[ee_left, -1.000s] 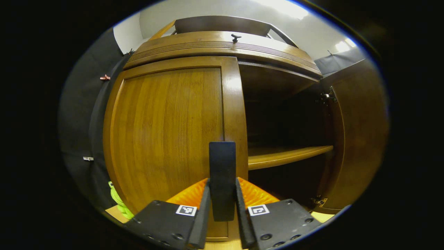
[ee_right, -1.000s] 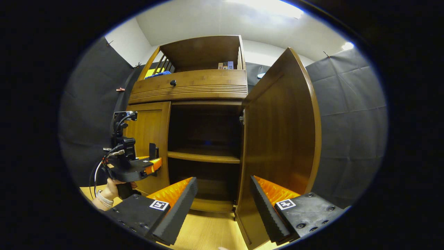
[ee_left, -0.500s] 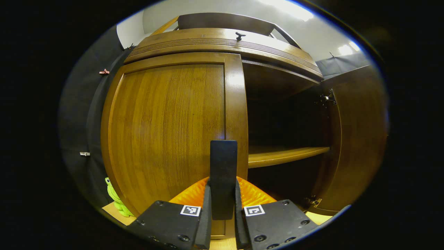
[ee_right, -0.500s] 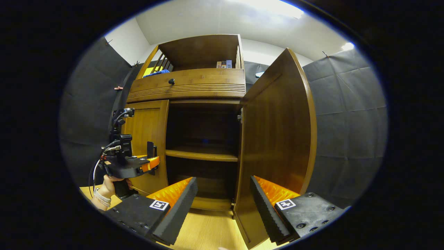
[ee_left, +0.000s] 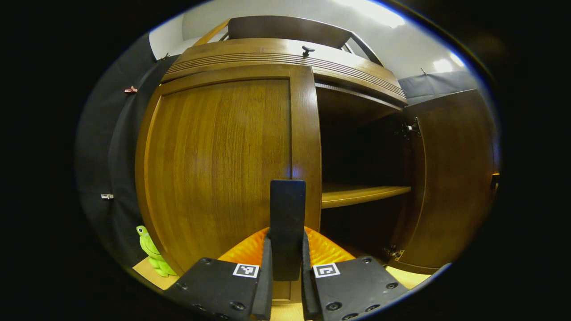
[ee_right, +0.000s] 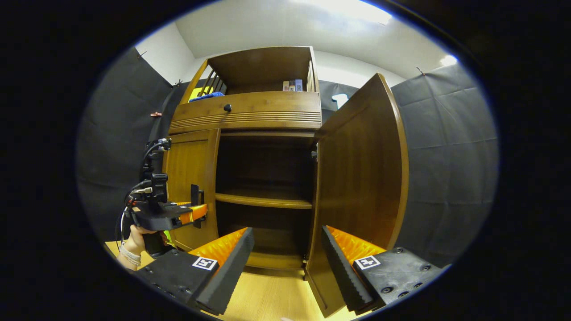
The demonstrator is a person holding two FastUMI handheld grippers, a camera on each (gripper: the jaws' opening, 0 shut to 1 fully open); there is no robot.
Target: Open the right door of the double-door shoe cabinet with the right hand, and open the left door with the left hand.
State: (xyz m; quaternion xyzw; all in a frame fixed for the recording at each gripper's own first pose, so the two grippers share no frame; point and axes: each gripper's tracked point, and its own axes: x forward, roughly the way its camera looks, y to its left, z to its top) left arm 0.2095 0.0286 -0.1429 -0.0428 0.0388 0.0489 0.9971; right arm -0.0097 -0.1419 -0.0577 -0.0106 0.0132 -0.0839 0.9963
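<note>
Pulling the closed left brown wooden cabinet door (ee_left: 223, 165) calls for a steady arc about its left hinges: the left claw (ee_left: 287, 276) is clamped on its black upright handle (ee_left: 287, 218). Right door (ee_right: 357, 178) stands swung wide; right claw (ee_right: 287, 254) gapes empty.

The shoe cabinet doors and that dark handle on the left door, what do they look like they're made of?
The left door and right door look like varnished wood: vertical grain, amber tone, glossy highlights; whether solid or veneer cannot be told. The handle is a dark, matte, flat upright bar, maybe painted metal or plastic. The left tongs grip it.
</note>
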